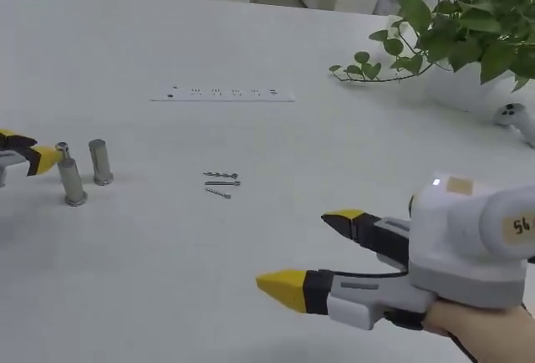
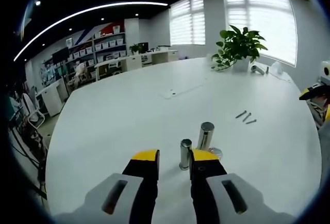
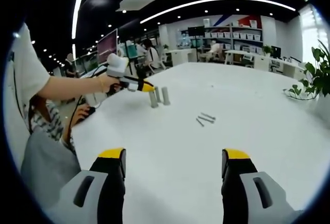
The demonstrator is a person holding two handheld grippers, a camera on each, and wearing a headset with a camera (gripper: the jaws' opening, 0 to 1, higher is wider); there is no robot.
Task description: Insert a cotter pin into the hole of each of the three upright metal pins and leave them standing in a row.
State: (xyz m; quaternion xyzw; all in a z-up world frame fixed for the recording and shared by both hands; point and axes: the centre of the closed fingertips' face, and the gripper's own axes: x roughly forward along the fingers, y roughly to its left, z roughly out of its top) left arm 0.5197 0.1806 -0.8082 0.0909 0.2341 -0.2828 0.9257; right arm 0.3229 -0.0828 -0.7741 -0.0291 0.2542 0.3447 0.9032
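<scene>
At the far left my left tool [image 1: 30, 149] had its jaws partly open, with nothing clamped. In the left gripper view one upright metal pin [image 2: 185, 153] stood just ahead of the gap, close against one jaw, though I could not tell whether they touched. A second metal pin [image 1: 100, 162] stood just beside it on the white counter [image 1: 251, 45]. Three cotter pins [image 1: 221, 183] lay loose near mid-counter, well apart from the metal pins. On the right, my right tool [image 1: 311, 247] hovered above the counter, spread wide and empty.
</scene>
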